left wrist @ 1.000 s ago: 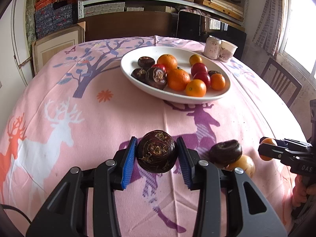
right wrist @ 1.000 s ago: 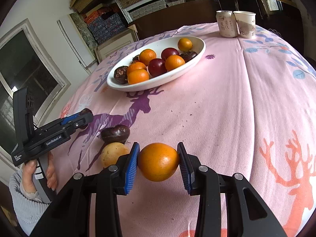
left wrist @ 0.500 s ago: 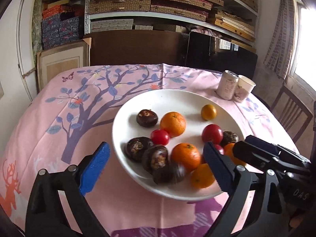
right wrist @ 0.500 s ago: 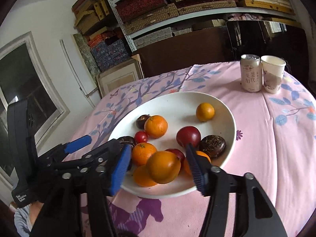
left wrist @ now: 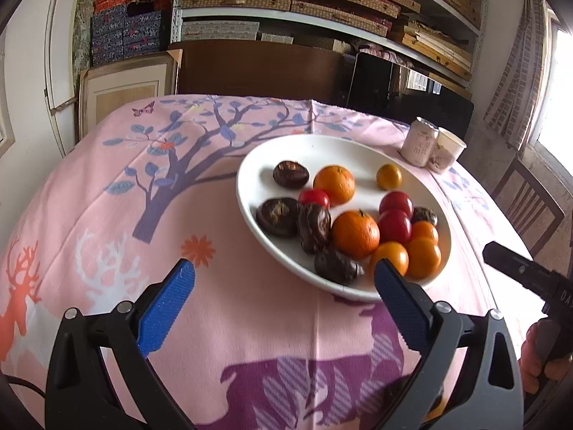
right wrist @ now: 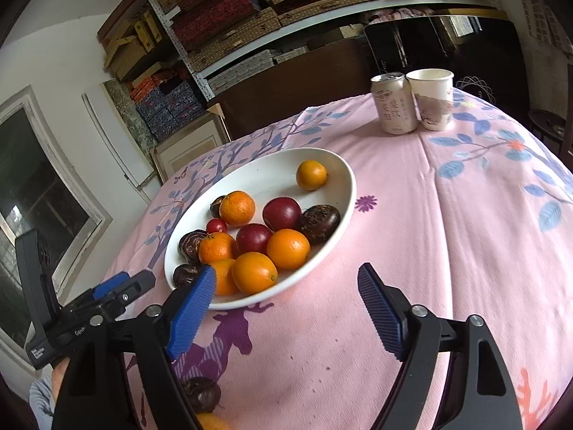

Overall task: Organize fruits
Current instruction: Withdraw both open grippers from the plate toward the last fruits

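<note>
Above the pink tablecloth (left wrist: 250,322), both grippers' fingers (left wrist: 166,306) (right wrist: 379,308) spread apart, empty, near the fruit plate (right wrist: 336,193).

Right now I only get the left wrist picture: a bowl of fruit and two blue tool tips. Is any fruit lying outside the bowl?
Observer: Yes. The right wrist view shows a dark fruit on the tablecloth, close to the camera and well outside the bowl.
Operator: Only that one?
Observer: No. An orange fruit lies right beside it, mostly cut off by the picture's bottom edge.
Operator: Is the other tool holding anything?
Observer: No. The right tool is open, with nothing between its blue pads.
</note>
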Available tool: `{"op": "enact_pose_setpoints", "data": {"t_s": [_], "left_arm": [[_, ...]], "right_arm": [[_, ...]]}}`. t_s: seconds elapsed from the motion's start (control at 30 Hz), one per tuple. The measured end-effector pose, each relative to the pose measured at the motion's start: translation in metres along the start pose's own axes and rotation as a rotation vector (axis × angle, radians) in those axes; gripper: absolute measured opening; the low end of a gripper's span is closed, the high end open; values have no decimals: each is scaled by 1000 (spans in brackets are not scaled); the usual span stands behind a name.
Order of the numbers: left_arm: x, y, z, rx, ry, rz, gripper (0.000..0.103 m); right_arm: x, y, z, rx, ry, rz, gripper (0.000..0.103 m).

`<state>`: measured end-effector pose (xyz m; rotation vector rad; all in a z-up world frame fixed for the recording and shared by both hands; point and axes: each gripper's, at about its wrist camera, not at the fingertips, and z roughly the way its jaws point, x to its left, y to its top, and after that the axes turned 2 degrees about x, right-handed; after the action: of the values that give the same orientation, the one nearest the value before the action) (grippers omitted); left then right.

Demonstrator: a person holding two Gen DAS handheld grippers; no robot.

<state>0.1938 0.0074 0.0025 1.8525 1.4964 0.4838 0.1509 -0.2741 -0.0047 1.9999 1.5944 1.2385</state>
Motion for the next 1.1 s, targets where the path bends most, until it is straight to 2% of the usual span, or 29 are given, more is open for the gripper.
{"op": "enact_pose_setpoints", "data": {"t_s": [0.13,0.3,0.53,0.73,0.83,0.9,0.97,1.1], "left_arm": [[-13,-23,-10,31,-56,53,98],[-36,-46,-25,21,-48,165,98],[-59,-64,-30,28,-44,284,99],[-44,-59,-23,72,-117,205,99],[-36,-57,-25,58,-81,164,99],[-34,-56,-29,47,-108,150,99],[-37,-57,-29,55,-154,160,99],[-55,-63,-23,87,-119,247,99]], "right_arm": [[-21,-18,-23,-10,-1,63,89],[-40,-29,-30,7,-1,140,90],[-45,-32,-24,45,-14,166,90],[-45,-33,-23,55,-15,166,90],[-46,-33,-21,61,-18,169,90],[-46,-33,-20,66,-22,172,91],[-47,-34,-20,71,-25,176,91],[-50,-34,-18,81,-30,185,91]]}}
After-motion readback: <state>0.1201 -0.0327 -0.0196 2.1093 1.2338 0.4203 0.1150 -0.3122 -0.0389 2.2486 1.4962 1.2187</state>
